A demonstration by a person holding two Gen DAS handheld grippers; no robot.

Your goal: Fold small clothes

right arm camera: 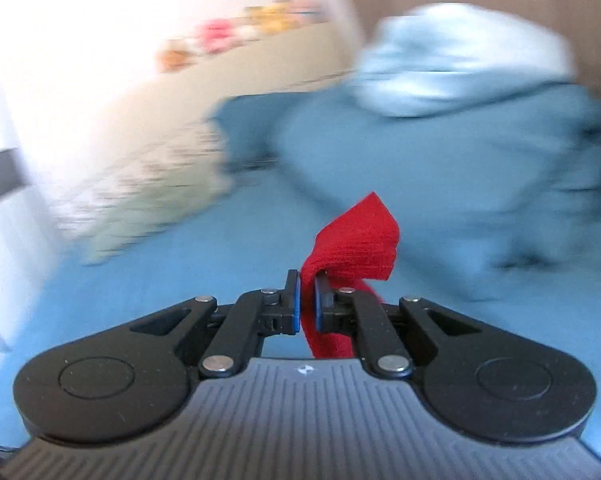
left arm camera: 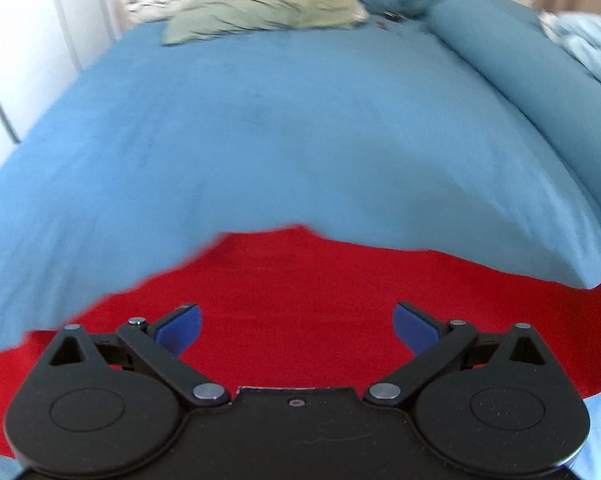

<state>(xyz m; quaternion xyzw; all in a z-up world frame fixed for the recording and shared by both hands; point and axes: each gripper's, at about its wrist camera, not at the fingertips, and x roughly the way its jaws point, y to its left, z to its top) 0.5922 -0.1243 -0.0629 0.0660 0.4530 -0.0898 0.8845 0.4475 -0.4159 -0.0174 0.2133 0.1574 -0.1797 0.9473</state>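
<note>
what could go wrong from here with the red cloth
1. The right gripper pinches only a bunched corner of the red cloth; it may slip out mid-lift.
2. The left gripper hangs open over the cloth, holding nothing, so a one-sided pull could drag and crease it across the blue bedcover.
3. The right view is blurred by motion, so placement may land crooked.

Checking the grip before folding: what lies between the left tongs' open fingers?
Only the red garment, spread on the blue bedsheet beneath the left tongs, shown in the left wrist view.
</note>
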